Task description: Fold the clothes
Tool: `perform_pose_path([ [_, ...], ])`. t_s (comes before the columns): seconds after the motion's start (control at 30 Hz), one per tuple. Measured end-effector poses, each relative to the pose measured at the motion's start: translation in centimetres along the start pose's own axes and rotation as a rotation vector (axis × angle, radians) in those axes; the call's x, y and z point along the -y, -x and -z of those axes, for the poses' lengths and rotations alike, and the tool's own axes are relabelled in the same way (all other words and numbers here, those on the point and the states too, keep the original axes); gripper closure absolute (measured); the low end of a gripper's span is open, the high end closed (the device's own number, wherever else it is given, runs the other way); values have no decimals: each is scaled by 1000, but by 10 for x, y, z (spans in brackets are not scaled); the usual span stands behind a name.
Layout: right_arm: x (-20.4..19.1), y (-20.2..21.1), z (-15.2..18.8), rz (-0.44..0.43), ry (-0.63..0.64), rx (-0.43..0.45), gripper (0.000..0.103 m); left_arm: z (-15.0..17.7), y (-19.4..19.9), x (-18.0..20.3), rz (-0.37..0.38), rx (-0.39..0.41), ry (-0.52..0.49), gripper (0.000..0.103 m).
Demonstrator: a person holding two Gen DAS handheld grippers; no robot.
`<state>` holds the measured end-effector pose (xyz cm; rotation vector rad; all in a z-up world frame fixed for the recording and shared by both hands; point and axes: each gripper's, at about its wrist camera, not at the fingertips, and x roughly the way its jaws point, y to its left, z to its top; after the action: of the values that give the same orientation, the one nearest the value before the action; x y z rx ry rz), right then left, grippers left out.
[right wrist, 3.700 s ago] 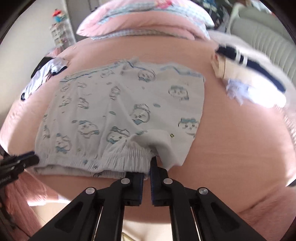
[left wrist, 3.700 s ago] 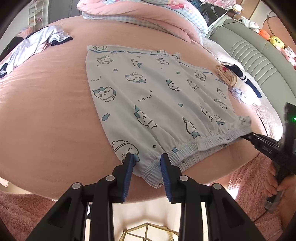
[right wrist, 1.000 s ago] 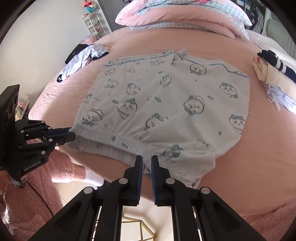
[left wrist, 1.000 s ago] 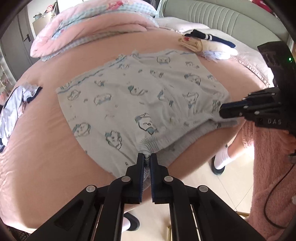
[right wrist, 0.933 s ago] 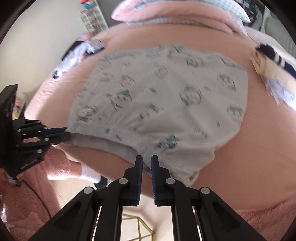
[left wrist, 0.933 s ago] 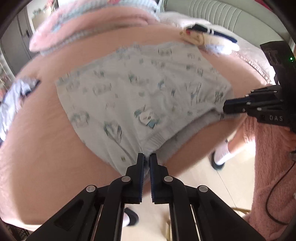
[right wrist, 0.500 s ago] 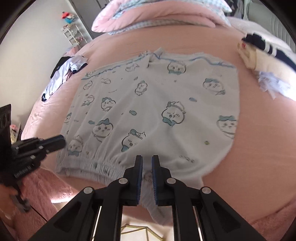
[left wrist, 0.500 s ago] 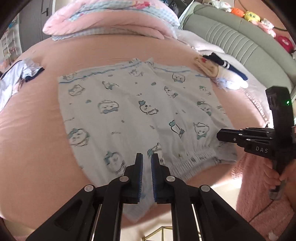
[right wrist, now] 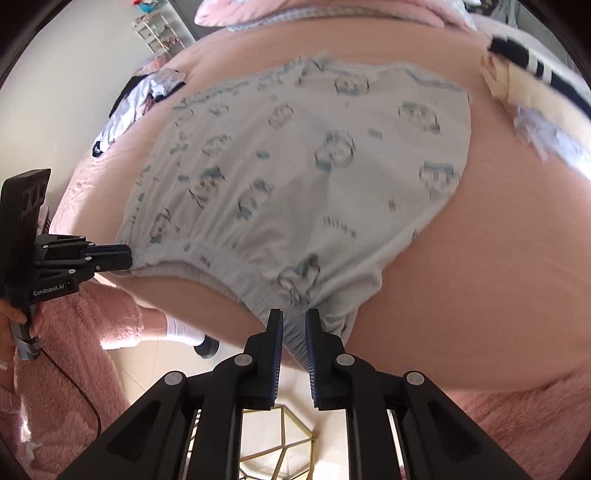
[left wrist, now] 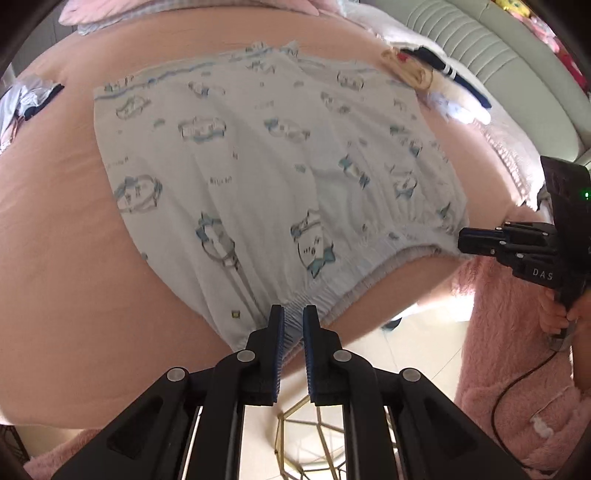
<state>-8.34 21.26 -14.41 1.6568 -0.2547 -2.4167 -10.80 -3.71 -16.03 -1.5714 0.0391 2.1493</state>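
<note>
Pale blue shorts [left wrist: 258,155] with a cartoon print lie spread on the pink bed [left wrist: 55,240], their elastic waistband hanging over the near edge. My left gripper [left wrist: 293,321] is shut on the waistband's left end, which bunches between its blue pads. My right gripper [right wrist: 294,325] holds the waistband's right end; its jaws are opening slightly, with cloth still between them. The shorts [right wrist: 314,166] are drawn taut toward both grippers. Each view shows the other gripper at the waistband's far end: the right gripper [left wrist: 465,240] and the left gripper [right wrist: 125,256].
A pile of folded clothes [left wrist: 436,81] lies on the bed to the right of the shorts, and loose dark and white garments [left wrist: 26,99] to the left. A pink duvet [right wrist: 295,11] lies behind. Below the edge are a gold wire frame [left wrist: 314,443] and a socked foot [right wrist: 184,332].
Since half a second ago both grippers have drawn the waistband back over the bed's near edge, and the shorts have slid toward me and pulled taut. The left gripper, open at the start, has shut.
</note>
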Motion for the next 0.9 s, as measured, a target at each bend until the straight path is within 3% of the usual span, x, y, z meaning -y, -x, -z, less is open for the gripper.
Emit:
perform_pose_path([
  [0.13,-23,3,-26,-51,38,109,75,-27,-9,8,2,116,9,94],
  [0.17,-29,-5,-32,-48,41,109,74,-33,-18,9,-4,107,19,92],
  [0.23,-37,-29,-40,-44,55,45,75,-33,-43,11,-14,13,30,92],
  [0.3,-42,-48,-33,-29,70,-6,74,-25,-47,15,-32,10,9,92],
  [0.47,-45,-44,-8,-17,117,1,74,-1,-22,-5,86,-31,127,92],
  [0.53,-43,-36,-7,-18,115,-3,74,7,-4,-17,156,19,151,91],
  [0.57,-42,-33,-11,-30,100,-8,74,9,6,-25,154,61,164,91],
  [0.67,-38,-22,-23,-101,37,32,74,1,12,-54,42,97,248,90],
  [0.77,-47,-29,-37,-53,64,26,74,-9,-7,-64,2,46,263,89],
  [0.9,-66,-35,-35,13,152,0,74,-14,-15,-56,-98,-103,131,87],
])
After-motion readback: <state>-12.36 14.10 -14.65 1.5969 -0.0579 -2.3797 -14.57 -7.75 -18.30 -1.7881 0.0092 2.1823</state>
